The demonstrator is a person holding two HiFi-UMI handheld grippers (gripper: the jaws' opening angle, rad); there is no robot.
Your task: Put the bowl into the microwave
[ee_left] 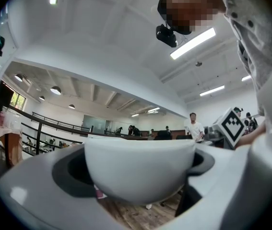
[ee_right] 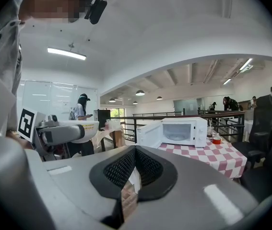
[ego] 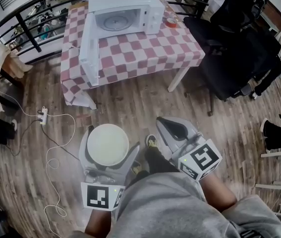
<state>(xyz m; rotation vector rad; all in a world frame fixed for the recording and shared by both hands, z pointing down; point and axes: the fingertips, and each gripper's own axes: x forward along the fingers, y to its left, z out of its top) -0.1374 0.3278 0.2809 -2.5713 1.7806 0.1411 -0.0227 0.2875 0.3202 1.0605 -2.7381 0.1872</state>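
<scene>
The white bowl (ego: 107, 144) is gripped between the jaws of the left gripper (ego: 109, 148) and kept upright above the wooden floor (ego: 130, 108). The jaws of the right gripper (ego: 170, 125) are pressed together, with nothing held between them. Well ahead, the microwave (ego: 125, 14) is seen on a checked table (ego: 150, 48), its door (ego: 88, 53) opened wide.

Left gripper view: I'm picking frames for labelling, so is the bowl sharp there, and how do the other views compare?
Left gripper view: the round white bowl looms close and soft-edged, while a ceiling strip light glares. Right gripper view: the white microwave is fairly crisp, with dark vignetted corners. Head view: evenly lit, the black railing bowed by the lens.
</scene>
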